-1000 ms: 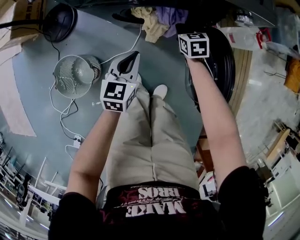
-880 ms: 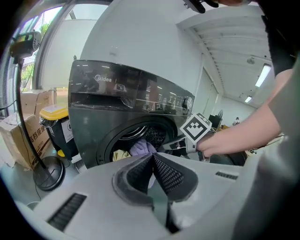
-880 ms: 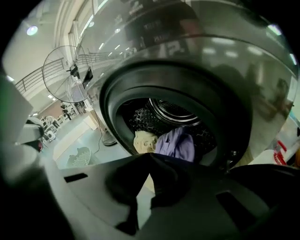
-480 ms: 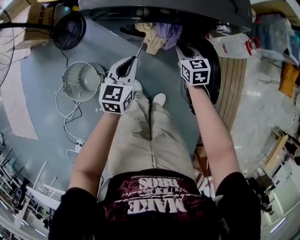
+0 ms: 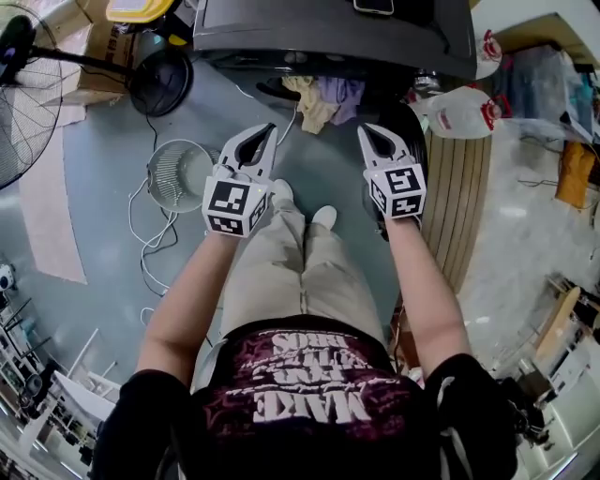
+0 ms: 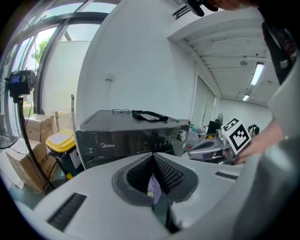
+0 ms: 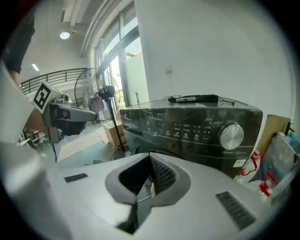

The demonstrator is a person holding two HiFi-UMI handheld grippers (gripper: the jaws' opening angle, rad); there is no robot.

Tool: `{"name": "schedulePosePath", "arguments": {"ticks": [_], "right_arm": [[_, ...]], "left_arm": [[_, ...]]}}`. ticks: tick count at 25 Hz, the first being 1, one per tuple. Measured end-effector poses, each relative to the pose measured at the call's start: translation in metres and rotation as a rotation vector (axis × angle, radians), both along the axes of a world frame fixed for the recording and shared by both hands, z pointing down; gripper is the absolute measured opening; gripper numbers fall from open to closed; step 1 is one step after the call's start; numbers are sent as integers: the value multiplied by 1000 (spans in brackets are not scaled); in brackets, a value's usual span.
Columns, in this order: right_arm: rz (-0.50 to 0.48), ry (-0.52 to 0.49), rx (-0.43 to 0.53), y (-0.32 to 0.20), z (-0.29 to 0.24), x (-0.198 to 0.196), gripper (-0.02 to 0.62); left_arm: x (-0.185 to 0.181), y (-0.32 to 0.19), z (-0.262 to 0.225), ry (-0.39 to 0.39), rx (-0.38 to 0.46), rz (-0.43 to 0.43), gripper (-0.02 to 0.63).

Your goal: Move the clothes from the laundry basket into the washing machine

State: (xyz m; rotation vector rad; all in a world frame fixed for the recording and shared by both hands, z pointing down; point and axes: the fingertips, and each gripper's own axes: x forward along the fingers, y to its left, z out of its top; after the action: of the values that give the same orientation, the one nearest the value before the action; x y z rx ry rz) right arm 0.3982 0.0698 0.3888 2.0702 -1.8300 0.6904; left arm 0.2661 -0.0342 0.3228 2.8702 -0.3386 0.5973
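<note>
The dark washing machine (image 5: 328,37) stands at the top of the head view, and it fills the background of the left gripper view (image 6: 131,136) and the right gripper view (image 7: 197,124). Beige and purple clothes (image 5: 323,98) hang at its mouth, beside the open round door (image 5: 417,141). The white mesh laundry basket (image 5: 178,175) sits on the floor to the left and looks empty. My left gripper (image 5: 265,131) and right gripper (image 5: 368,133) are held side by side in the air above the floor, both shut with nothing in them. A bit of purple cloth (image 6: 153,185) shows past the left jaws.
A pedestal fan (image 5: 28,84) and cardboard boxes stand at the left, with a yellow-lidded bin (image 5: 136,9) next to the machine. A white cable (image 5: 155,244) trails across the floor. A detergent jug (image 5: 464,111) lies right of the door. The person's legs and shoes (image 5: 323,217) are below the grippers.
Both grippers have risen, staying shut and empty, and now sit lower in the head view. The view has tilted so that more of the machine's top shows.
</note>
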Motion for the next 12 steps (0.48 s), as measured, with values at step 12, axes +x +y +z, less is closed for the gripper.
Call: {"name": "schedulePosePath", "arguments": {"ticks": [12], "right_arm": [[22,20,64,34,-90,-20,3]], "left_arm": [[-23,-2,-85,67,45,-30,5]]}}
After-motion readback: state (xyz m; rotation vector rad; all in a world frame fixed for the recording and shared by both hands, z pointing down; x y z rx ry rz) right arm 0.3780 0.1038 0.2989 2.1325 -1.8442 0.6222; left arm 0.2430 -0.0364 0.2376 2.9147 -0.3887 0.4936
